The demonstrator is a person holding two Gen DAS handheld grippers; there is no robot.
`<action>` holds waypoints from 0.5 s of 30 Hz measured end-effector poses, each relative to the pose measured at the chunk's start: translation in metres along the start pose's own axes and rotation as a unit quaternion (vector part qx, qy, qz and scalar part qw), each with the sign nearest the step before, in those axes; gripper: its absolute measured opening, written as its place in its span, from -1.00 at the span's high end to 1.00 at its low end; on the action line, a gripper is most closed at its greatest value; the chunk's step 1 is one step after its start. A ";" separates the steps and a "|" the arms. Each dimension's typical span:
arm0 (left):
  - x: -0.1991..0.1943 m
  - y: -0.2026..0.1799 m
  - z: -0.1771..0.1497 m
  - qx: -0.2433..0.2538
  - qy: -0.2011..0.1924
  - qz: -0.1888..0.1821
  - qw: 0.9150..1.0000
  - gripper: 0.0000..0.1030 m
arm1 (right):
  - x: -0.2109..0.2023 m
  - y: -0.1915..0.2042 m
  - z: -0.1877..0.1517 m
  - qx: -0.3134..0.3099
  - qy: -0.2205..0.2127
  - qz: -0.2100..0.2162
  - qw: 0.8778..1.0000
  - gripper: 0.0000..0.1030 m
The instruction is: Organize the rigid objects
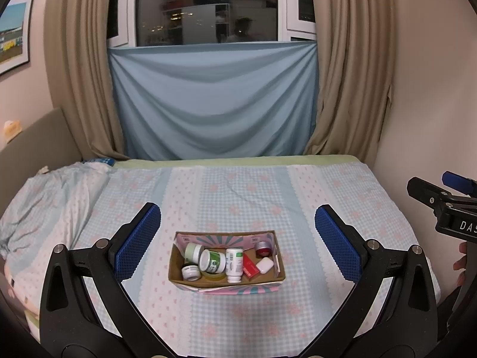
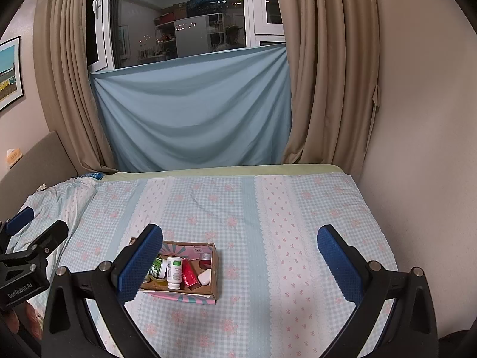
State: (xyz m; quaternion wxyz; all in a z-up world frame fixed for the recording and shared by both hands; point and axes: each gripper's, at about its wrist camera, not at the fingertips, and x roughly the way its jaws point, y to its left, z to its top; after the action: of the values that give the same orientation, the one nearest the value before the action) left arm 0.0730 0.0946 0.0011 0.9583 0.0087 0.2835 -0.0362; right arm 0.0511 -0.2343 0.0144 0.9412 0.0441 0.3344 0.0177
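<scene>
A shallow cardboard box (image 1: 280, 264) (image 2: 215, 271) sits on the bed, holding several small items. Among them are a white pill bottle (image 1: 233, 264) (image 2: 174, 272), a green-labelled jar (image 1: 212, 261) (image 2: 159, 267), a red packet (image 1: 249, 265) (image 2: 189, 274), a white case (image 1: 264, 265) (image 2: 205, 277) and a red jar (image 1: 263, 247) (image 2: 205, 261). My left gripper (image 1: 237, 240) hovers open above the box's near side, holding nothing. My right gripper (image 2: 240, 256) is open and empty, right of the box, its left finger (image 2: 140, 265) covering the box's left part.
The checked blue bedspread (image 1: 238, 194) (image 2: 268, 208) stretches to a blue cloth (image 1: 211, 101) and beige curtains at the window. A rumpled pillow (image 1: 44, 203) lies at the left, a wall (image 2: 417, 149) bounds the right. The other gripper's body (image 1: 447, 205) (image 2: 26, 256) shows at each view's edge.
</scene>
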 end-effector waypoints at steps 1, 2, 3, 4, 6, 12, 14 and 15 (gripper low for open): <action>0.000 0.000 0.000 -0.001 0.000 0.000 1.000 -1.00 | -0.001 -0.001 0.000 0.000 0.000 0.000 1.000 -1.00; 0.000 0.000 0.000 -0.001 0.001 0.000 1.000 -1.00 | 0.000 0.000 0.000 0.001 0.000 0.001 1.000 -1.00; 0.000 0.001 0.000 0.000 0.000 -0.001 1.000 -1.00 | 0.000 0.000 0.000 0.000 0.000 0.001 1.000 -1.00; 0.000 0.002 0.000 0.001 0.000 -0.003 1.000 -1.00 | -0.001 -0.001 0.000 -0.001 0.000 0.000 1.000 -1.00; 0.000 0.002 0.001 0.002 0.000 -0.004 1.000 -1.00 | 0.000 0.000 0.000 -0.001 0.000 0.000 1.000 -1.00; 0.001 0.004 0.002 0.005 -0.001 -0.008 1.000 -1.00 | 0.000 0.000 0.001 0.000 0.000 -0.001 1.000 -1.00; 0.001 0.006 0.003 0.006 -0.002 -0.010 1.000 -1.00 | 0.001 0.001 0.001 -0.001 0.000 -0.001 1.000 -1.00; 0.001 0.007 0.003 0.006 -0.003 -0.010 1.000 -1.00 | 0.001 0.001 0.001 -0.001 -0.001 -0.002 1.000 -1.00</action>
State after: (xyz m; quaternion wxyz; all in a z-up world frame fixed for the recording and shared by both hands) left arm 0.0761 0.1014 0.0025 0.9586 0.0121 0.2805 -0.0472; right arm 0.0521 -0.2333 0.0146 0.9415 0.0425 0.3339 0.0165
